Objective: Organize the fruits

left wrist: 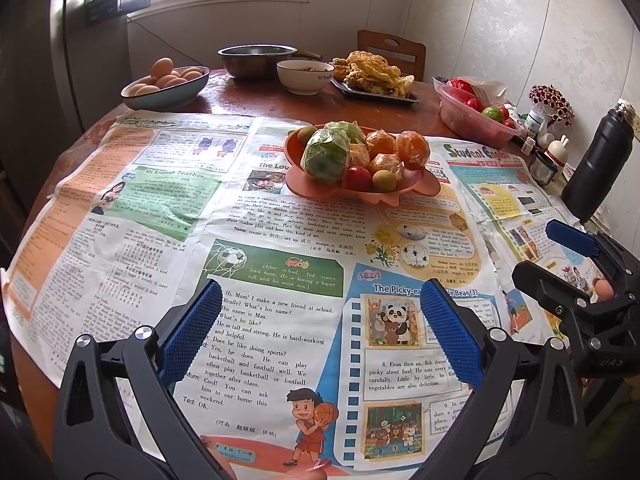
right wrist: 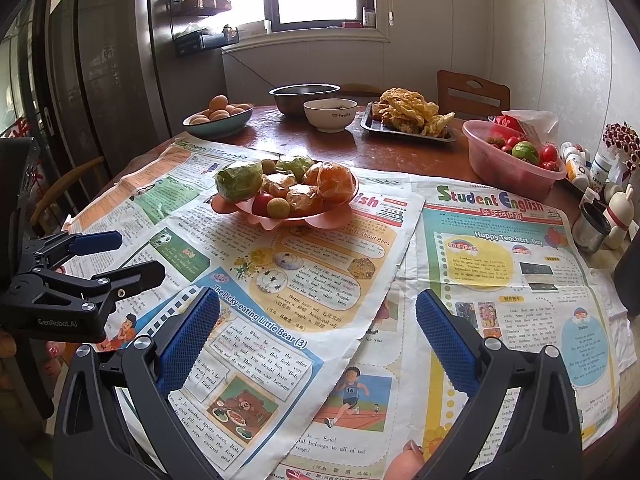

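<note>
Plastic wrap blurs the fruits (left wrist: pixel 360 156) heaped on the pink plate (left wrist: pixel 416 190); before it, left claw (left wrist: pixel 320 332) and right claw (right wrist: pixel 316 336) gape empty.

The left gripper (left wrist: pixel 320 328) hovers with its blue-padded fingers (left wrist: pixel 192 332) spread wide, nothing between them. The right gripper (right wrist: pixel 316 338) is likewise agape and empty, level beside the left, both pointing forward, neither touching the other
</note>
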Available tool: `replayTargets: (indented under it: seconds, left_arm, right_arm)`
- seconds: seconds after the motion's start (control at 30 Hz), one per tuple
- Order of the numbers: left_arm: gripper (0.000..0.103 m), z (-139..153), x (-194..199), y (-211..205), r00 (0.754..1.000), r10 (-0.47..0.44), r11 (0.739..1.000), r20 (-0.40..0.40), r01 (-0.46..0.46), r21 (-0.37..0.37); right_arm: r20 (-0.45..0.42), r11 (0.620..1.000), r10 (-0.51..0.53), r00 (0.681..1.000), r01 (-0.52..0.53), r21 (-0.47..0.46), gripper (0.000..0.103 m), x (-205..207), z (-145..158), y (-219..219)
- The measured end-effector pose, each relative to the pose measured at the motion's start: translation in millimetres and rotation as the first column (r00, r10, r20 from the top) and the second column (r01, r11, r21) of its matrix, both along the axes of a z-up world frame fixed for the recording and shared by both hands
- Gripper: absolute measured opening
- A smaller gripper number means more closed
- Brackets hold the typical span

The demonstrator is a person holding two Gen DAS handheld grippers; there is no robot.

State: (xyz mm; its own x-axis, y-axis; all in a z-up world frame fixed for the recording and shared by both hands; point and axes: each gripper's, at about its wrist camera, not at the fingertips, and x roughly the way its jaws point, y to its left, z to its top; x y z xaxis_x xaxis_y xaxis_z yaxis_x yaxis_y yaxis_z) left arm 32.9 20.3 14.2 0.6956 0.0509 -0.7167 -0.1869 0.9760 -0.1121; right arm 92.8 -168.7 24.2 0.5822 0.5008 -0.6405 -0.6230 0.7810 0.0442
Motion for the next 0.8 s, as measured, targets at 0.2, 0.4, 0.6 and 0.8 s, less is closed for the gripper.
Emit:
replayTargets:
  seconds: [0.2,0.4,0.6,0.8]
  left_arm:
    - [0.093,0.4,-0.8,-0.4,1.000,-0.001,1.000,-0.002,0.001,0.010]
    - [0.093,1.5,-1.4,0.3,1.000,-0.003,1.000,-0.004,0.003,0.016]
    - [0.093,1.4,-1.6,1.4,1.000,0.002,1.000,-0.007,-0.002,0.024]
    - [0.093,0.9,0.2,2.3,1.000,0.003,1.000,-0.017,-0.003,0.023]
  right_arm:
    - [-0.001,1.000,-0.006,1.000,0.006,0.001,0.098,0.7,0.0,-2.3]
    - [-0.001,1.000,-0.008,1.000,0.008,-0.001,0.098,0.7,0.2,-2.3]
    - [0.001,1.000,-0.011,1.000,0.011,-0.006,0.098,0.6,0.1,-1.8]
    - [-0.011,1.000,-0.024,1.000,0.024,-0.014,0.098,6.4,-2.6,-3.7]
